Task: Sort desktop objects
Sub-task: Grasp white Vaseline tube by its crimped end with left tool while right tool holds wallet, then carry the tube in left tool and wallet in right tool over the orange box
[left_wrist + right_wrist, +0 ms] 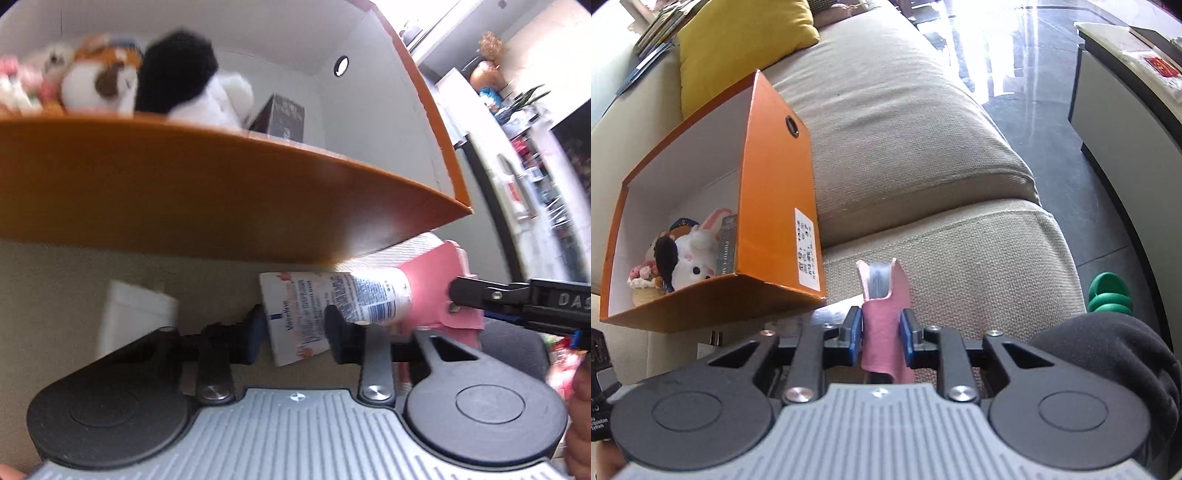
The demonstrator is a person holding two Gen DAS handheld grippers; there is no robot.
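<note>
My left gripper [293, 332] is shut on a white Vaseline tube [332, 306], held just below the near wall of the orange box [221, 192]. My right gripper [881, 332] is shut on a pink-covered notebook [884, 332], spine toward the camera, its pages showing at the top. The same pink notebook [428, 284] shows in the left wrist view behind the tube, with the right gripper's finger [480, 293] on it. The orange box [775, 206] stands on the beige sofa to the left of the notebook.
Inside the box lie plush toys [177, 81] and a dark small carton [284, 118]; they also show in the right wrist view [690, 254]. A white paper [136, 314] lies on the sofa. A yellow cushion [746, 40], a green toy [1108, 291] and a dark garment [1108, 354] are nearby.
</note>
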